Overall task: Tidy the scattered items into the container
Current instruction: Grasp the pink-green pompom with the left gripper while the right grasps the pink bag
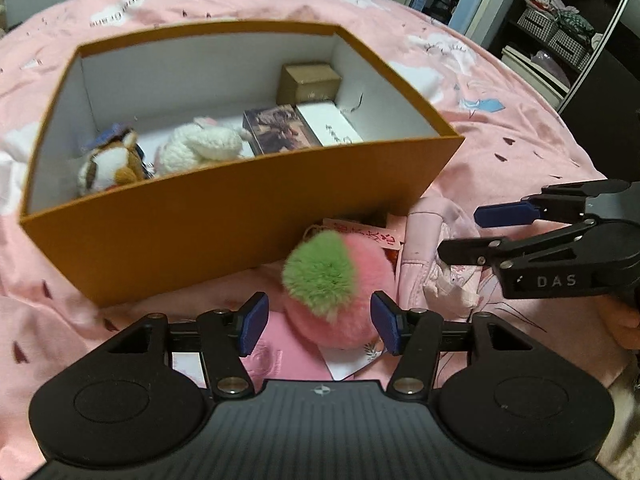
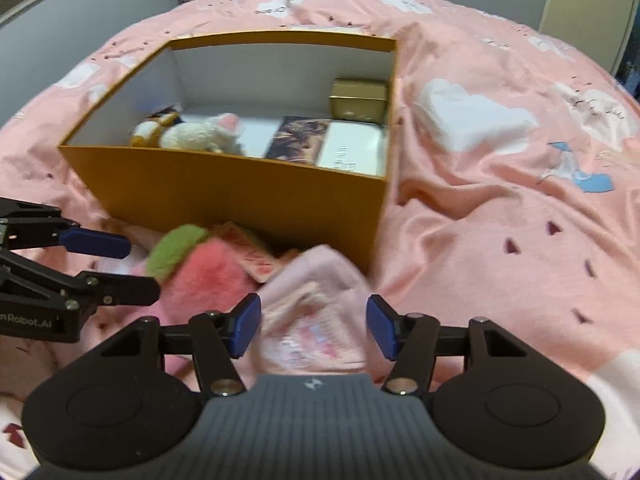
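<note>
Both cameras ride close behind their own fingers, tipped steeply down at the pink bed (image 1: 500,128). The left wrist view faces the orange box (image 1: 240,220) from its near left; the right wrist view sits further right. Both share the box, the pink-and-green pompom (image 2: 200,268) before it, and each other's gripper at the frame edge.

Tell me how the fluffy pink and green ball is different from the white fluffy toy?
The pink and green ball is round and two-coloured; the white fluffy toy is longer and nearly all white. The ball lies outside on the bedspread, between the left tool's open fingers; the white toy already lies inside the orange box. Both look soft and furry.
</note>
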Available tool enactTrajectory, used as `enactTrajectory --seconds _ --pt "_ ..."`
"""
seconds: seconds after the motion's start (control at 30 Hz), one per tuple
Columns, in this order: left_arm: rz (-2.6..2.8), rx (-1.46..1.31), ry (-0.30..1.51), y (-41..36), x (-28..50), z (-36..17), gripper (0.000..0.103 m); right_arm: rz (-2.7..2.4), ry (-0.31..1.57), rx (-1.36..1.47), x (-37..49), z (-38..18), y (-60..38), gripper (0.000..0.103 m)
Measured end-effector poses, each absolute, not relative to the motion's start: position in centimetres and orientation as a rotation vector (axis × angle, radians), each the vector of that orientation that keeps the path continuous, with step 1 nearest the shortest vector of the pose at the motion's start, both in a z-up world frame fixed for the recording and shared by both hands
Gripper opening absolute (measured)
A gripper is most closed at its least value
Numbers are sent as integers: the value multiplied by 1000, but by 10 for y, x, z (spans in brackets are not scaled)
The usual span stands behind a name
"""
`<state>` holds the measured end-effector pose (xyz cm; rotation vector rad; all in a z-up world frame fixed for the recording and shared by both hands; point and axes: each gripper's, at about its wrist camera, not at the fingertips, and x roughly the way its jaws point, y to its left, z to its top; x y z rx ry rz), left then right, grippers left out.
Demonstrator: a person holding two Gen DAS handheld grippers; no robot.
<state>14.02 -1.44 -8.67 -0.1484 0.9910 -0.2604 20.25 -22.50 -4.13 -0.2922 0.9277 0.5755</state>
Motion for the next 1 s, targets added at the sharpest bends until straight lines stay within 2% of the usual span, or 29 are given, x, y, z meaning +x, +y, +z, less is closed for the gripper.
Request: enactTrajectory --seconds 0.6,0.8,1.0 --pt "-286 -212 1109 -33 184 -121 66 751 1041 -326 229 -55 -231 66" --pt "-265 -197 1150 -35 187 -136 53 796 1070 -353 234 -59 -232 66" --pt "-261 -192 1135 -32 184 -132 50 816 1096 -321 240 -57 -237 64"
